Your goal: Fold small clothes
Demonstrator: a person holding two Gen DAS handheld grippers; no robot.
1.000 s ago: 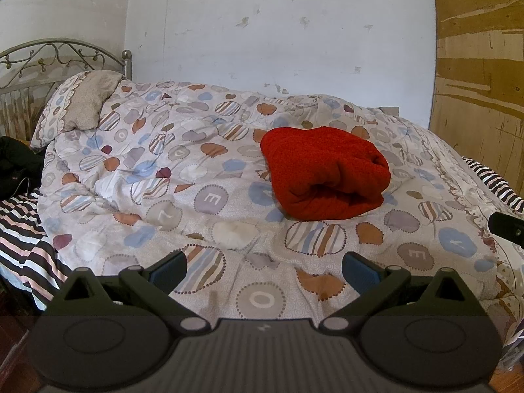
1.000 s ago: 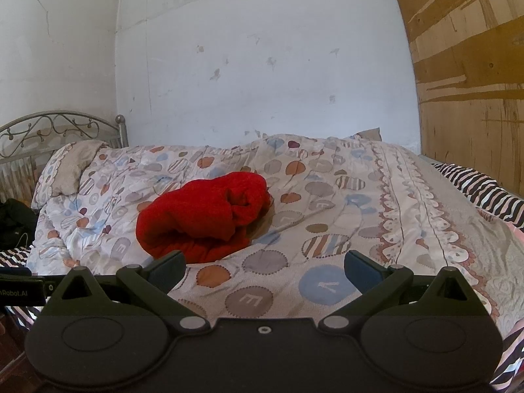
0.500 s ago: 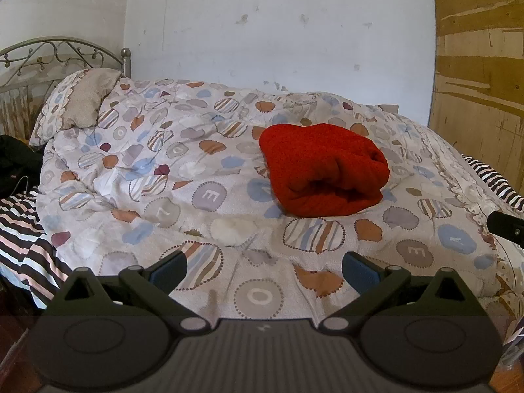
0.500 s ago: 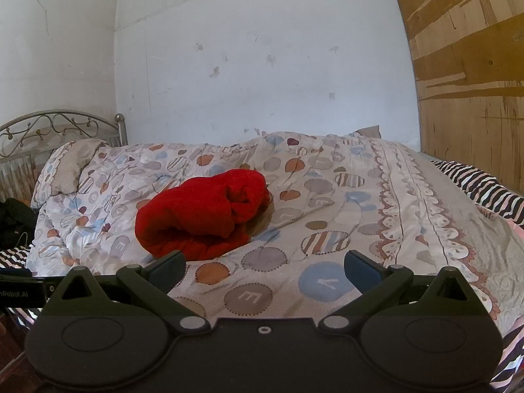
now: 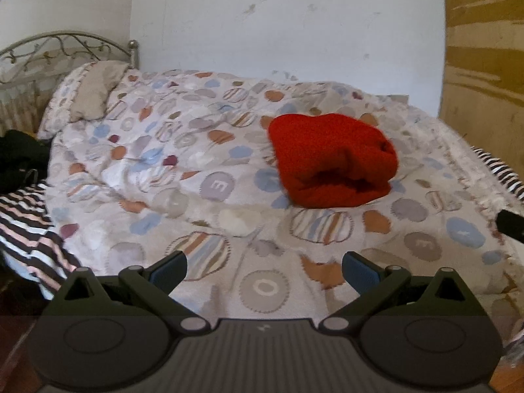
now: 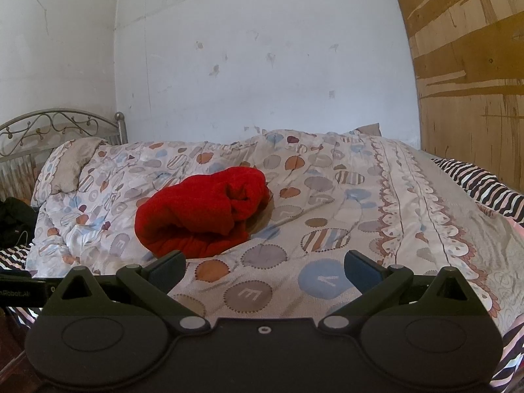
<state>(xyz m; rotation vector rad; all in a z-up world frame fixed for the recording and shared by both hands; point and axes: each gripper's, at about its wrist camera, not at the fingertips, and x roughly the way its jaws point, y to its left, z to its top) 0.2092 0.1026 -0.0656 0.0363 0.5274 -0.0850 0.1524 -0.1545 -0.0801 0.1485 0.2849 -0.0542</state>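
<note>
Since the earlier frames, both views have shifted only slightly and the red garment (image 5: 332, 160) has stayed bundled on the patterned duvet (image 5: 203, 177). Left tool (image 5: 263, 273) and right tool (image 6: 264, 271) are both open, fingers spread wide and holding nothing, well apart from the garment, which lies at 1 o'clock of the left tool and 11 o'clock of the right (image 6: 203, 213). Surroundings: pillow (image 5: 93, 93) and metal headboard (image 5: 65, 41) at 10 o'clock, black item (image 5: 19, 154) at 9 o'clock, striped sheet (image 6: 484, 186) at 2 o'clock; only bare duvet lies between the tools and the garment.
</note>
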